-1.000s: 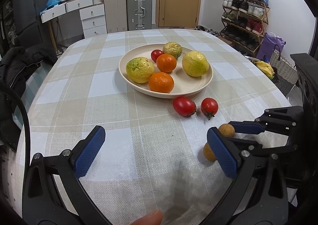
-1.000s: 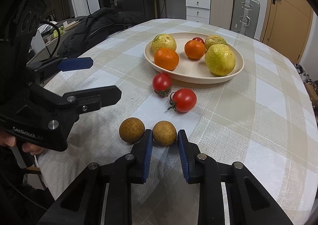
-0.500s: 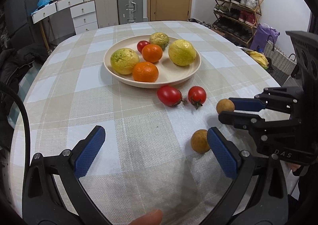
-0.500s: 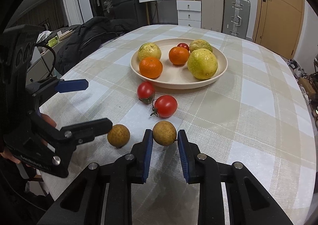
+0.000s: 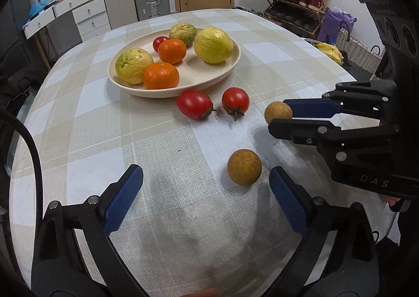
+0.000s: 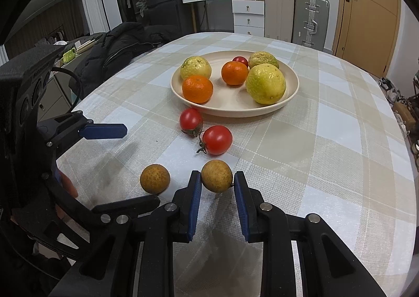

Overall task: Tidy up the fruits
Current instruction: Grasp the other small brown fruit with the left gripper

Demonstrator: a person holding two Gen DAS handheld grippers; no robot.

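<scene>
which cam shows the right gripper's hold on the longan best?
Right wrist: both pads of the right gripper press the longan, seen head-on. The left wrist view shows it side-on, half hidden behind one finger.

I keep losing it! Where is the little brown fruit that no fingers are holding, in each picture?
Left wrist view: loose brown fruit lies low and right of middle, just ahead of the right-hand finger of the left gripper.
Right wrist view: it lies low, left of middle.
Shared landmark: the two tomatoes below the plate.
</scene>
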